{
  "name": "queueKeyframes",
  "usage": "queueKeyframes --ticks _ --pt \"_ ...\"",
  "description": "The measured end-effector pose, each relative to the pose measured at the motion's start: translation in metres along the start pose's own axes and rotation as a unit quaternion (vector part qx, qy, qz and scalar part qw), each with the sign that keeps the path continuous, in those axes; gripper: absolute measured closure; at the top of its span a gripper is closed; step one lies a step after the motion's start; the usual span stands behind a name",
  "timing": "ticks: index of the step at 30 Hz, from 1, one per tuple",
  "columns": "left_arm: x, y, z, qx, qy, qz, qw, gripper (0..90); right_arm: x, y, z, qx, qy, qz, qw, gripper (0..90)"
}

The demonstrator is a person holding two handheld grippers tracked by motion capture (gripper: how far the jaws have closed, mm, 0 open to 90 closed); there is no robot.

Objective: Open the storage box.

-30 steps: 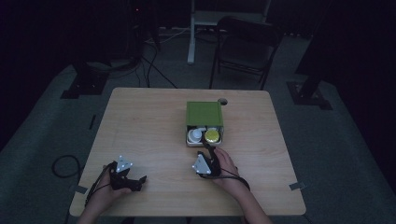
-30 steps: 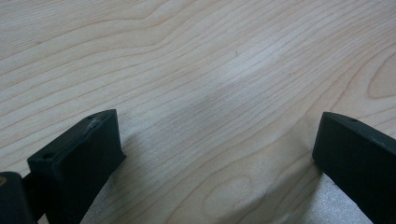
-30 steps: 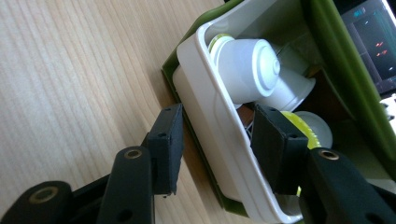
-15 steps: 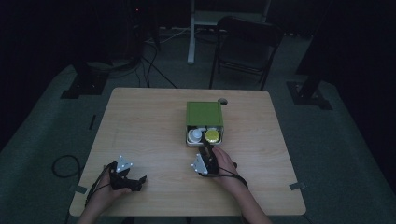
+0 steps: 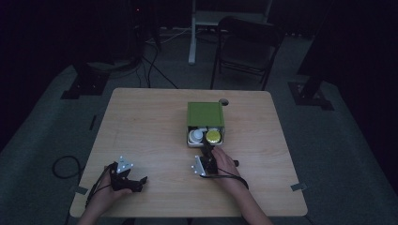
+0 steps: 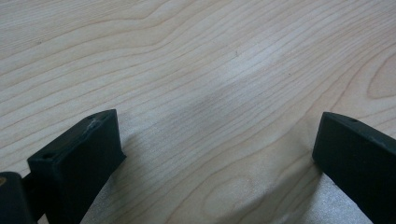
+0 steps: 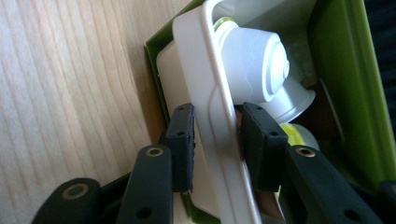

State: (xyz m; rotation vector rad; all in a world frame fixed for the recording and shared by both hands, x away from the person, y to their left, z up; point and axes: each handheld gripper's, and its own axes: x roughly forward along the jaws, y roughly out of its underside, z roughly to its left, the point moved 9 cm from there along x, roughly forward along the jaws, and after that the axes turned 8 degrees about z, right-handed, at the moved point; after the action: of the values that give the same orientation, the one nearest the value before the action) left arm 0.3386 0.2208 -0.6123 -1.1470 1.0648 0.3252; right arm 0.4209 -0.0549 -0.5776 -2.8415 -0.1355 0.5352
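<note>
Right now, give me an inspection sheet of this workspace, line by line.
Surface: wooden table, bare around the box.
Job's things: green box with white drawer pulled part open; white container and yellow-lidded jar inside.
Clutter: nothing seen.
Grippers: right gripper has just been closing and pinches the drawer's front lip; left gripper open, resting on the table.
Cables: one trailing off the table's left; more on the floor behind.
Surroundings: dark room, folding chair.

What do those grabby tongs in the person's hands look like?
Both the left tongs and the right tongs are black, each with two blocky flat-faced jaws. Round brass-coloured rivets join the right one's jaw arms. A grey three-cornered plate with white dots sits on top of each, and a thin black cable trails from each toward the person.
</note>
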Motion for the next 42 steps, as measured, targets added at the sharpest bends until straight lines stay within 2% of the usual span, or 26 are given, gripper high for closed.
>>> queueKeyframes --ticks 6,21,42 --pt "0.000 0.000 0.000 0.000 0.000 0.001 1.0000 1.6 -0.003 -0.001 0.001 -0.023 0.011 -0.001 0.9997 67.8" --pt "0.000 0.000 0.000 0.000 0.000 0.000 1.0000 1.6 -0.018 -0.001 0.007 -0.022 0.002 -0.006 0.9997 67.9" --pt "0.000 0.000 0.000 0.000 0.000 0.001 1.0000 1.6 -0.045 0.001 0.017 -0.041 -0.018 -0.010 0.9989 68.7"
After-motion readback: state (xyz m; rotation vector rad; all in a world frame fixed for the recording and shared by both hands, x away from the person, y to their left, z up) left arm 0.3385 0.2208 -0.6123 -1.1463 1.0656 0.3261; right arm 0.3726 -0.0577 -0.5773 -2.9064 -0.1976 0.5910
